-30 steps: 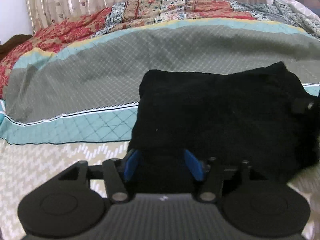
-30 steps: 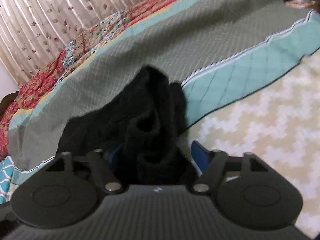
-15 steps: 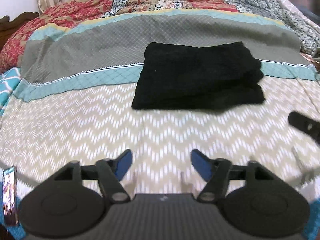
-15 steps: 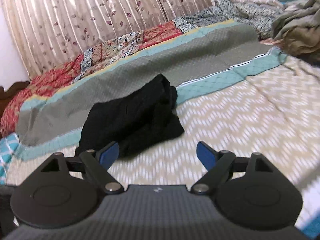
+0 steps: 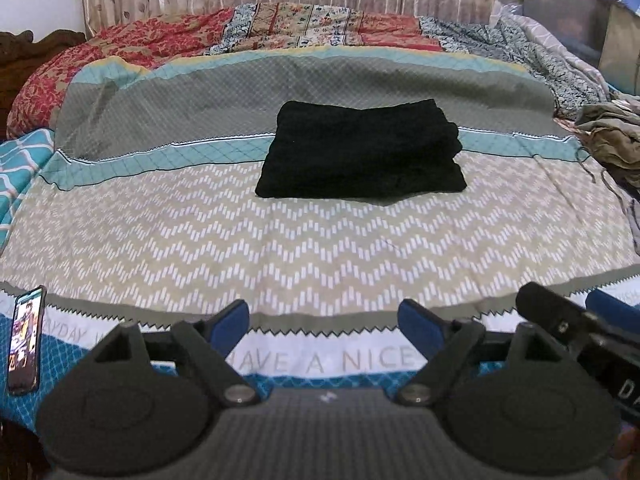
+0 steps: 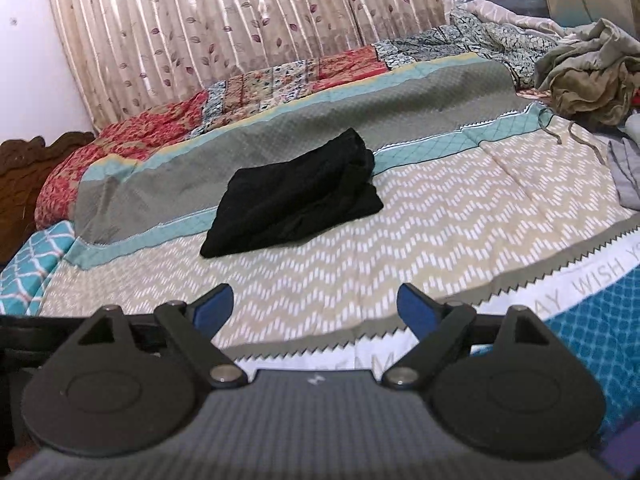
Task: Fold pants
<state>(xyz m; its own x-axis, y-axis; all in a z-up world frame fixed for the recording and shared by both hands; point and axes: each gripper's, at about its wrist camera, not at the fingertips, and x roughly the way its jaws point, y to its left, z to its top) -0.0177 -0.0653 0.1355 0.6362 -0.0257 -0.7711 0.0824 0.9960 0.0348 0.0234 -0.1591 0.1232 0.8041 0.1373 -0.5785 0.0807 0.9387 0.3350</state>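
Lying folded, black pants [image 5: 362, 152] sit well apart from bedspread [image 5: 160, 240] edges.

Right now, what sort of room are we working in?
Most likely a home bedroom: the folded black pants lie on a bed with a patterned bedspread, pleated curtains hang behind, and crumpled laundry sits alongside.

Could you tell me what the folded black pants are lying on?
The pants lie on the bedspread, across its grey, teal and zigzag bands. The fabric directly beneath them is covered.
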